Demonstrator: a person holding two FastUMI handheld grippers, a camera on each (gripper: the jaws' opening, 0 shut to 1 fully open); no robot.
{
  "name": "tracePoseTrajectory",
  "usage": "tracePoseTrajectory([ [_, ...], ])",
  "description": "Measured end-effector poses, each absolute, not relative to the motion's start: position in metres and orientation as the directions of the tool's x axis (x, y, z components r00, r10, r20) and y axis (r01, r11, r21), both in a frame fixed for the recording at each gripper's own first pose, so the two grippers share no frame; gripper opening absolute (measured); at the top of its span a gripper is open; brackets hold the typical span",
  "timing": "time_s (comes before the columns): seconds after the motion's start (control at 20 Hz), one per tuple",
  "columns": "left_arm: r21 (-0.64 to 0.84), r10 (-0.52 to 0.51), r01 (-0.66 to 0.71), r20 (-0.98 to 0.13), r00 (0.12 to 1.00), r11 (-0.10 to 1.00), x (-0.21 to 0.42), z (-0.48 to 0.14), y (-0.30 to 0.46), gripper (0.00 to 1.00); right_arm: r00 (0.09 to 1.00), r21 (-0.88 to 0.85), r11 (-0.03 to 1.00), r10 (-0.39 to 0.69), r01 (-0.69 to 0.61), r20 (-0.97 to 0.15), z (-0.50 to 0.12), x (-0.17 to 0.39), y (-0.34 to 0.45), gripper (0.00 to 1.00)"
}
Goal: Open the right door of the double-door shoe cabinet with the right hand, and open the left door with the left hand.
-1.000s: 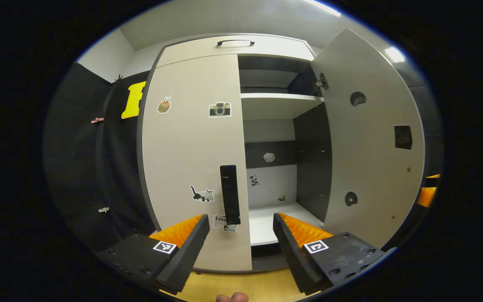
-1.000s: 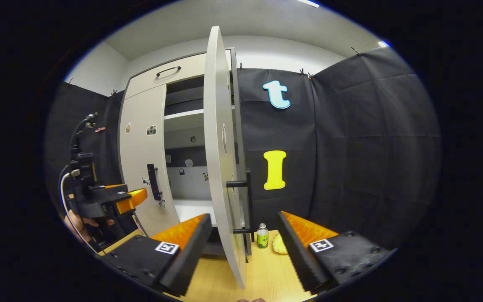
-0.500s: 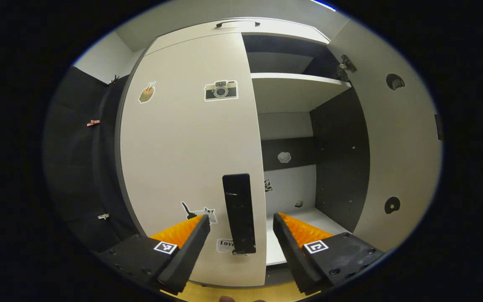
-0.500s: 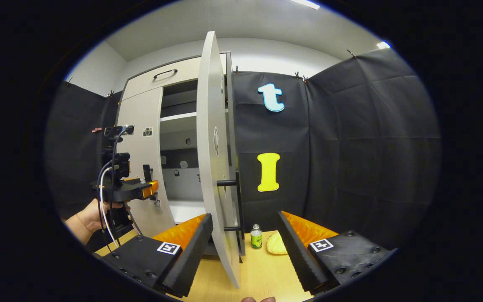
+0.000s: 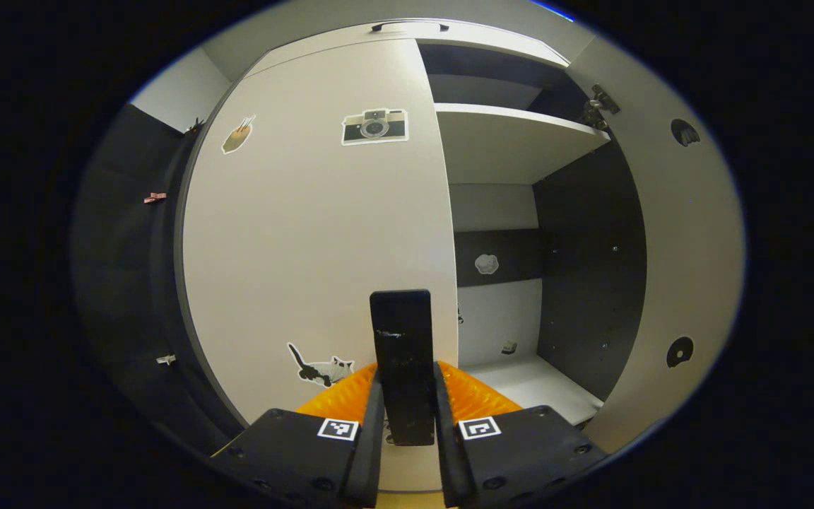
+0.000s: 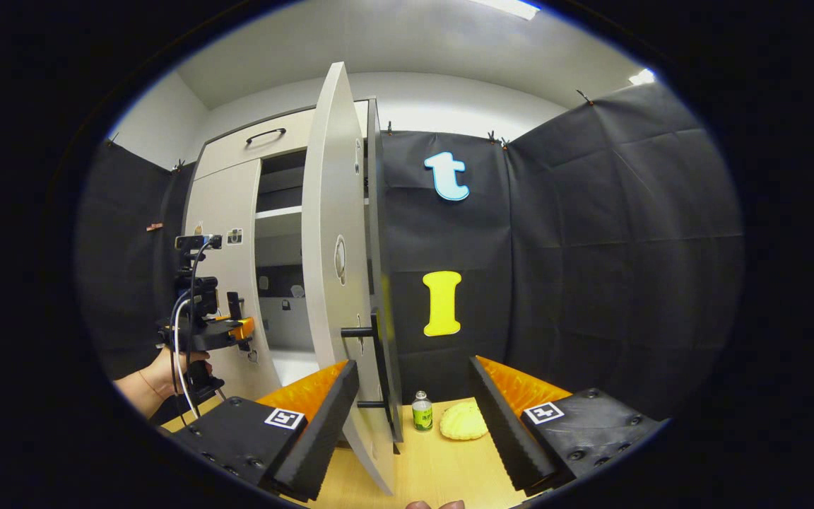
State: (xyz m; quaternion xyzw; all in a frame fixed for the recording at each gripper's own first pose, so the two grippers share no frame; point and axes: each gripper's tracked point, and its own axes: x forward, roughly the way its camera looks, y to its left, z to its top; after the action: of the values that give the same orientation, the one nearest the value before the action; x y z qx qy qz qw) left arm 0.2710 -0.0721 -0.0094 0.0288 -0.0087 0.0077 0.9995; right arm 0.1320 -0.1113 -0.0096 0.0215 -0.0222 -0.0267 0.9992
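A: Left gripper view: the left gripper (image 5: 407,417) has its two fingers drawn narrow around the left door handle (image 5: 401,353), a dark upright bar near the inner edge of the left door (image 5: 308,240). The fingers appear to press it from both sides. That door is shut, flat against the shoe cabinet (image 5: 513,63).

B: And the other door?

A: The right door (image 6: 333,283) stands swung out, edge-on in the right gripper view, its own dark handle (image 6: 377,367) sticking out low on the panel. The right gripper (image 6: 414,417) has its fingers spread wide and holds nothing; the door's bottom edge sits between them, touching neither. Behind it, on the wooden floor (image 6: 435,466), stand a small green bottle (image 6: 420,411) and a pale yellow object (image 6: 463,421), just beside each other. Far left in this view, a hand (image 6: 160,367) holds the left gripper up at the left door.

B: How will the left door handle?

A: Likely a stiff, light panel on hinges at its outer edge, so it should swing easily. The bar is rigid and smooth; gripping it mid-length, as now, and pulling along an arc should keep it from slipping out.
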Motion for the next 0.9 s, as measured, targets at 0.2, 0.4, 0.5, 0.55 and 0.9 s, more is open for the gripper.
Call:
tracePoseTrajectory([
  [0.2,0.087,0.015,-0.014,-0.008,1.000,0.996,0.270,-0.016,-0.073,0.35,0.998,0.058,0.996,-0.065,0.064,0.017,-0.016,0.128,-0.116,0.97],
  [0.4,0.024,-0.024,0.024,-0.008,1.000,0.999,0.269,-0.015,-0.073,0.26,0.997,0.070,0.995,-0.073,0.071,0.030,-0.011,0.120,-0.119,1.00],
  [0.5,0.023,-0.043,0.044,-0.025,0.999,0.999,0.266,-0.015,-0.072,0.23,0.996,0.069,0.995,-0.077,0.074,0.041,-0.007,0.116,-0.116,0.97],
  [0.55,0.021,-0.055,0.056,-0.039,0.998,0.998,0.262,-0.015,-0.072,0.22,0.996,0.070,0.995,-0.079,0.076,0.045,-0.006,0.114,-0.113,0.97],
  [0.9,-0.015,-0.142,0.141,-0.057,0.988,0.990,0.230,-0.013,-0.057,0.19,0.994,0.074,0.994,-0.084,0.079,0.066,-0.003,0.100,-0.086,0.97],
])
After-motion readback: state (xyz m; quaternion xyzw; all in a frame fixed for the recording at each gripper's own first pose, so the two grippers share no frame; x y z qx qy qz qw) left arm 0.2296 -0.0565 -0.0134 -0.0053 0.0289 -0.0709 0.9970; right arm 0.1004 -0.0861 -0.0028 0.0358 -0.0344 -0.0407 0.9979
